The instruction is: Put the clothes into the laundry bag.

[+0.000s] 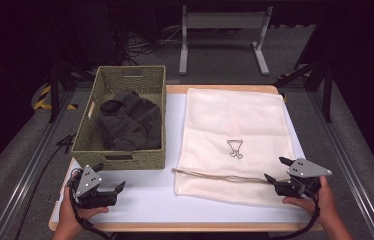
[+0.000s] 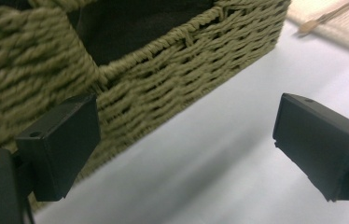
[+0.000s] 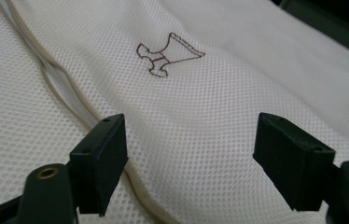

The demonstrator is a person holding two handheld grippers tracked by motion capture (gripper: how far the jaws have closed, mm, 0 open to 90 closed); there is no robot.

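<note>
A cream mesh laundry bag [image 1: 237, 140] lies flat on the right half of the table, with a small dark embroidered logo [image 1: 234, 148] and a drawstring [image 1: 215, 175] across its near end. My right gripper [image 1: 277, 169] is open at the bag's near right corner. In the right gripper view its jaws [image 3: 191, 163] hover over the mesh [image 3: 219, 102], the drawstring [image 3: 65, 91] running under the left jaw. A woven olive basket [image 1: 125, 157] on the left holds a dark garment [image 1: 127, 120]. My left gripper [image 1: 110, 176] is open just in front of the basket wall [image 2: 172, 84], holding nothing.
The white tabletop [image 1: 145, 197] has a wooden edge. A bare white strip [image 2: 238, 121] lies between basket and bag. Grey floor, rails and a metal stand [image 1: 222, 35] lie beyond the table. A hand holds each gripper at the near edge.
</note>
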